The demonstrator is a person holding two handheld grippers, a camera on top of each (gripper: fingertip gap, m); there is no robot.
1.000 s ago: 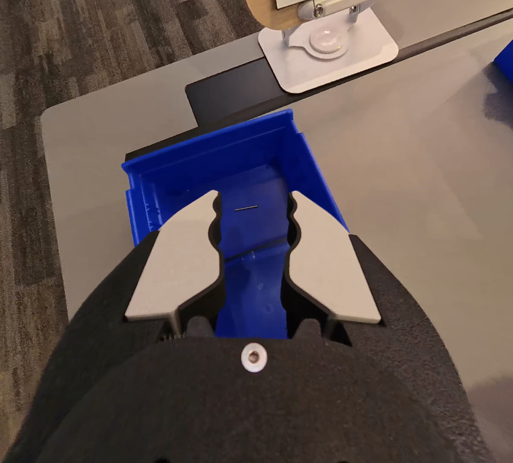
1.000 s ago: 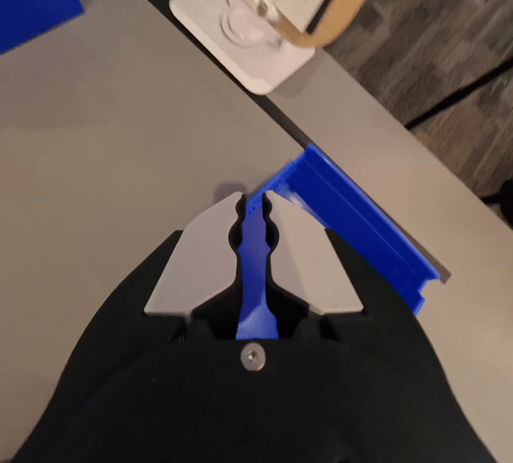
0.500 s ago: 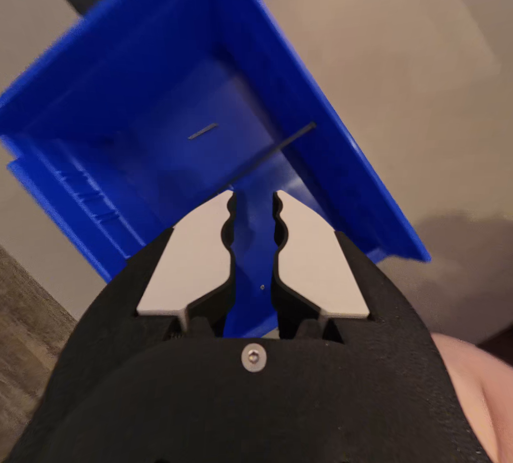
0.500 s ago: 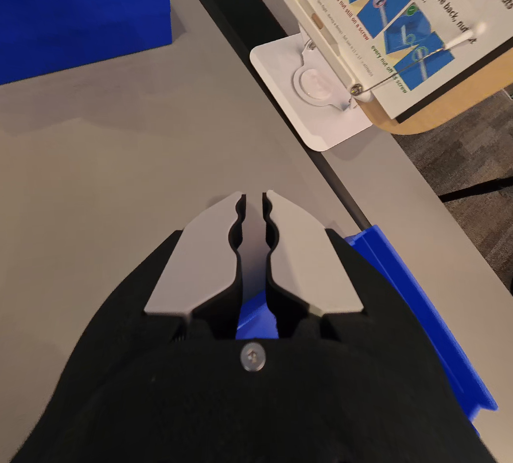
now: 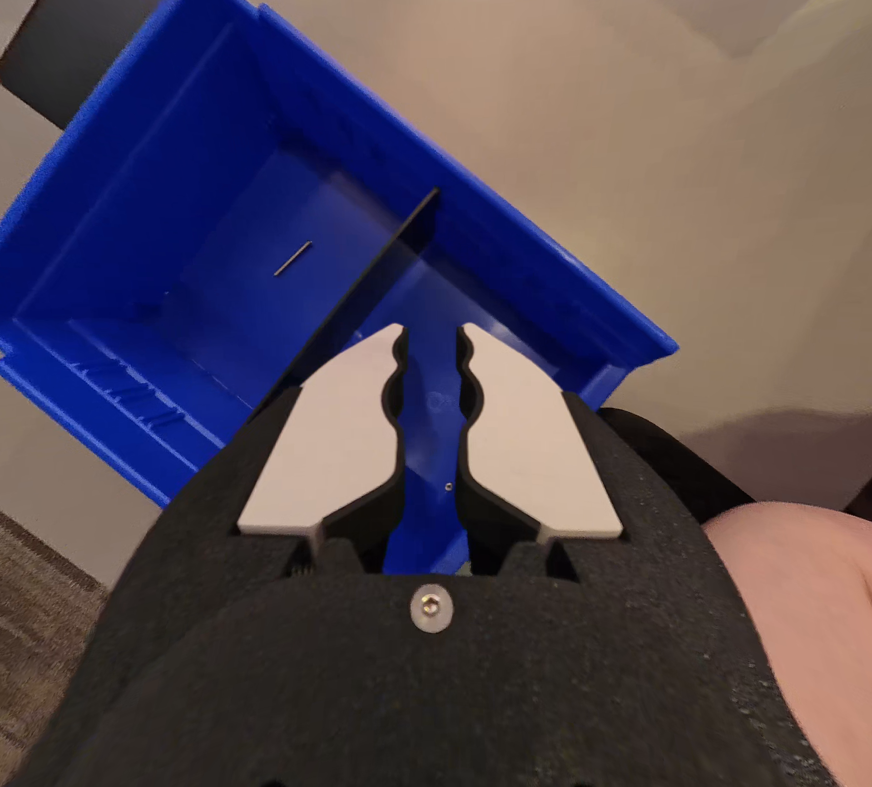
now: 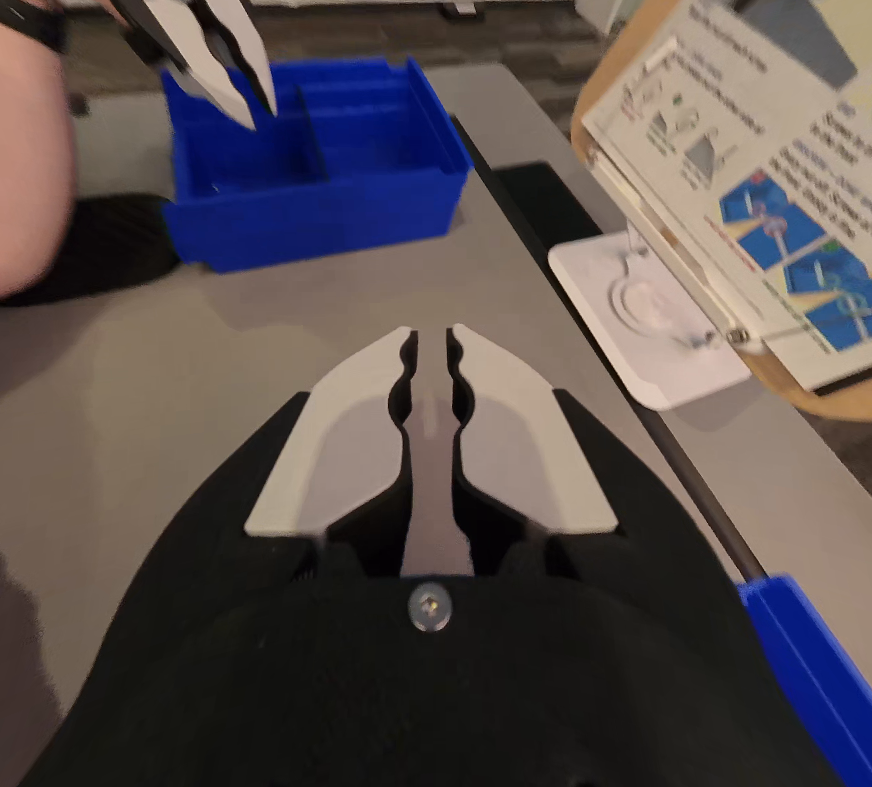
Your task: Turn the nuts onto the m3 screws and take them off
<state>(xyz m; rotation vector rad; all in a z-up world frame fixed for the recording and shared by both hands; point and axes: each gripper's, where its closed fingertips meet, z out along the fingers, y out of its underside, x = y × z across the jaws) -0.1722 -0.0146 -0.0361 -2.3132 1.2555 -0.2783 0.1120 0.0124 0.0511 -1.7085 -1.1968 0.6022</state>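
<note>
A blue bin with a black divider sits on the grey table. A thin dark m3 screw lies in its far compartment. A tiny nut lies on the near compartment's floor, low between my left fingers. My left gripper hangs over the near compartment, open and empty. In the right wrist view the left gripper points down into the same bin. My right gripper hovers over bare table, open by a narrow gap, holding nothing.
A second blue bin shows at the lower right edge. A paper sheet on a wooden board stands on a white base at the right. A person's arm is at the left. A black strip runs along the table. The grippers' ends are close to 30 cm from one another. The tiny nut is about 15 cm from my left fingertips and 45 cm from my right. My right wrist view looks at it from another angle.
My left gripper closed partly and moved nearer the bin's near compartment, the view turning. My right gripper swung away from its own bin and now faces across the table toward the left bin.
</note>
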